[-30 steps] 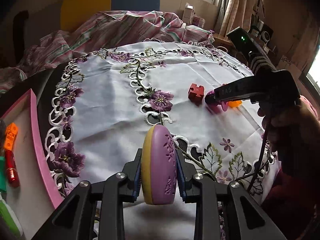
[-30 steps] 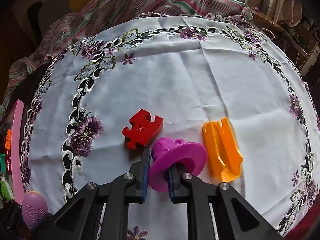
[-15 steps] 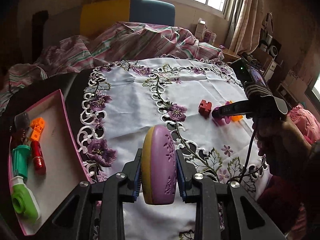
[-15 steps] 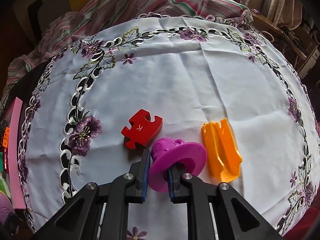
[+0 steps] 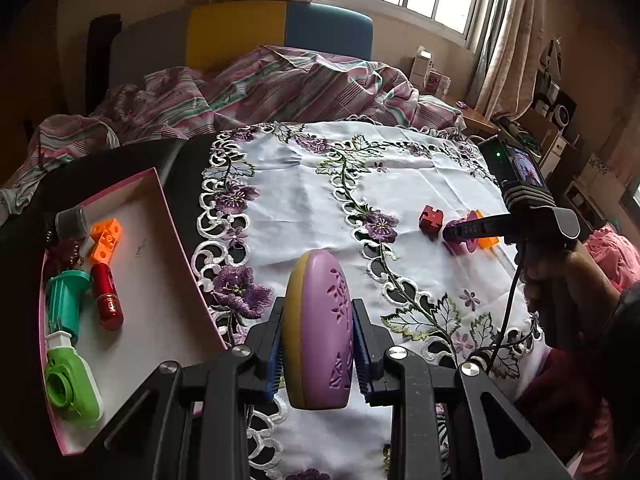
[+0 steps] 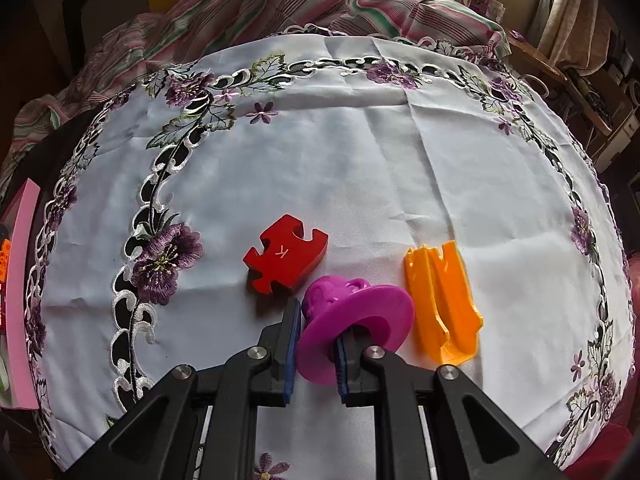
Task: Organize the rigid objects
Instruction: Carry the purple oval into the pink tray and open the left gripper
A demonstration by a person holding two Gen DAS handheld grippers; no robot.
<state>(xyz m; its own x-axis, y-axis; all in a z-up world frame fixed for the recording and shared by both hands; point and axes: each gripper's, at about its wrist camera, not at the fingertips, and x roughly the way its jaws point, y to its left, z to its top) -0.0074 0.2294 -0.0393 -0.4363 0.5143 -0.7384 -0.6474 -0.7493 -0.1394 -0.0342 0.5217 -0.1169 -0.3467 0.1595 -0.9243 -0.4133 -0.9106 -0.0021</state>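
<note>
Sorting day at the counter: the left tongs (image 5: 318, 354) are clamped on a purple-and-yellow oval case (image 5: 318, 332), held on edge with its long axis running straight out along the fingers, above the near edge of the embroidered tablecloth (image 5: 400, 184). The pink tray (image 5: 172, 220) that already holds an orange brick (image 5: 106, 238), a red capsule (image 5: 107, 298), a teal cup (image 5: 64, 298) and a green toy (image 5: 70, 386) lies just to the left of those tongs and lower, so the case looks to need only a short swing left and down, the left hand being plainly the nearer one. Farther right, the right tongs (image 6: 316, 350) are closed on the brim of a magenta hat-shaped toy (image 6: 356, 316), which rests between a red puzzle piece (image 6: 286, 254) and an orange chute (image 6: 442, 300). From there the tray lies well apart, across the whole cloth.
</note>
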